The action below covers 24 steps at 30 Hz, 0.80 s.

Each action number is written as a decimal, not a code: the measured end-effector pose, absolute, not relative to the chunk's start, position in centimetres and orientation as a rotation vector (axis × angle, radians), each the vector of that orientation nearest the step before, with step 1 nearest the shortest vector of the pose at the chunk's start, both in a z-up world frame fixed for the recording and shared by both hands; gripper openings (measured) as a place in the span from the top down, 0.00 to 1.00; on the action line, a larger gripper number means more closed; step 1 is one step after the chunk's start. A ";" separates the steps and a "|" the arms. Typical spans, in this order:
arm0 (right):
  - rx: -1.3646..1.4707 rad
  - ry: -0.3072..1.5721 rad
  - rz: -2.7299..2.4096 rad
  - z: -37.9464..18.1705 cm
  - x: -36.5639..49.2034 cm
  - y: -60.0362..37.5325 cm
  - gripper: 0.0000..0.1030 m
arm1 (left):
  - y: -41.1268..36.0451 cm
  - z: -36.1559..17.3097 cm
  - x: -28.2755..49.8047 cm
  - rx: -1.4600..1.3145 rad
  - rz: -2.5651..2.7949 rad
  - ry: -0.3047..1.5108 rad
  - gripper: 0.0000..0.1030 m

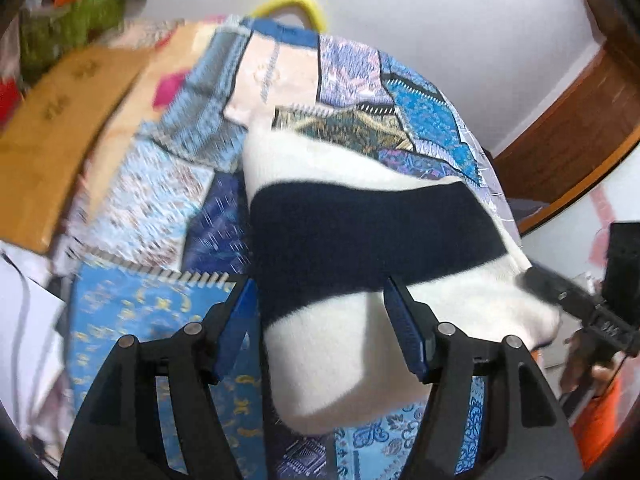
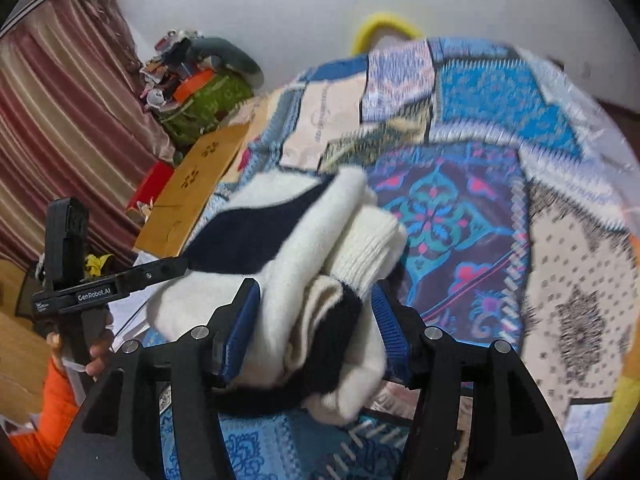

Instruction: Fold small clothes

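Note:
A small white knit garment with a dark navy band (image 1: 360, 240) lies on a blue patchwork quilt (image 1: 160, 320). In the left wrist view my left gripper (image 1: 320, 312) is open, its blue pads on either side of the garment's near edge. In the right wrist view the garment (image 2: 320, 248) is bunched into a thick fold, and my right gripper (image 2: 316, 320) has its pads pressed on the bunched end. The left gripper (image 2: 160, 270) shows at the left there, its tip at the garment's far edge. The right gripper's tip (image 1: 536, 280) shows at the right of the left view.
A tan cardboard box (image 2: 196, 188) lies at the quilt's left edge, beside a green bundle (image 2: 208, 104) and striped curtain (image 2: 60, 120). A yellow handle (image 1: 296, 2) rises behind the quilt against a white wall. A wooden door frame (image 1: 568, 128) stands at right.

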State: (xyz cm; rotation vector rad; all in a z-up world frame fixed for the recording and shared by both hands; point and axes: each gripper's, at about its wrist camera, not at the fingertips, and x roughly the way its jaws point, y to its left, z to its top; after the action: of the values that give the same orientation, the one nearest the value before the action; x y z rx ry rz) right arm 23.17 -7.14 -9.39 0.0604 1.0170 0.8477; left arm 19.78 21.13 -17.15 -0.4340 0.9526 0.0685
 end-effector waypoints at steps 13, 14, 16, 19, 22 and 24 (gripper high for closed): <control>0.058 0.602 0.889 2.6 16.6 -9.6 0.46 | 14.1 -2.3 12.7 -0.206 0.098 0.563 0.37; 0.070 0.560 0.894 3.8 15.7 -10.0 0.46 | 13.5 -1.2 11.8 -0.190 0.098 0.526 0.37; 0.082 0.500 0.900 5.4 14.4 -10.6 0.46 | 12.3 0.7 10.1 -0.156 0.104 0.461 0.37; 0.092 0.413 0.906 7.4 12.1 -11.1 0.46 | 10.7 2.9 7.3 -0.114 0.111 0.374 0.37; 0.091 0.340 0.901 8.6 10.0 -11.5 0.46 | 9.3 4.2 4.8 -0.087 0.115 0.304 0.37; 0.082 0.284 0.891 9.2 8.3 -11.6 0.46 | 8.6 4.5 3.5 -0.073 0.141 0.266 0.37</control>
State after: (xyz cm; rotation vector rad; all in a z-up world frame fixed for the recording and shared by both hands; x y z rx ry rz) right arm 8.26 -11.58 9.17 0.0819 0.2835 0.8908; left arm 3.52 8.63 4.51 -0.0731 0.2660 0.1409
